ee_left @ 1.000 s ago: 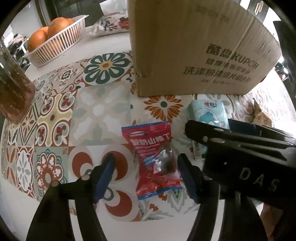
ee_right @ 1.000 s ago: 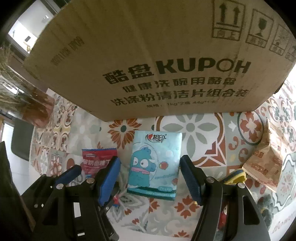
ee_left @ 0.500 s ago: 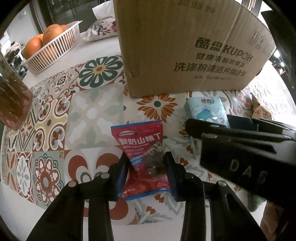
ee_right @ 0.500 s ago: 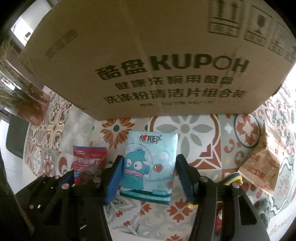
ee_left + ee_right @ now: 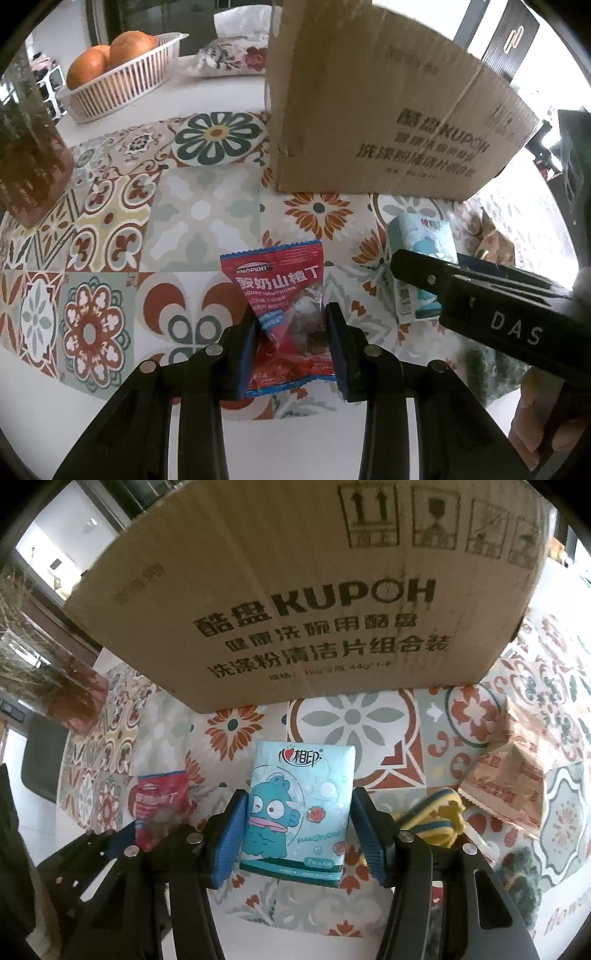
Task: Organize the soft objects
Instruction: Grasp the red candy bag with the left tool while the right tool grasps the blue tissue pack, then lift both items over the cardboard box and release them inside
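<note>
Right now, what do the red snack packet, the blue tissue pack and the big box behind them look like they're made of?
Red snack packet: glossy plastic film, with a crimped top edge and a clear window.
Blue tissue pack: thin printed plastic wrap with a soft sheen, presumably paper tissues inside.
Box: matte brown cardboard, probably corrugated, with printed black lettering.

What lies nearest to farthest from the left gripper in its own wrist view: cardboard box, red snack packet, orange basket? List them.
1. red snack packet: clamped in the left gripper.
2. cardboard box: ahead, slightly right, standing on the patterned mat.
3. orange basket: far back left.
</note>
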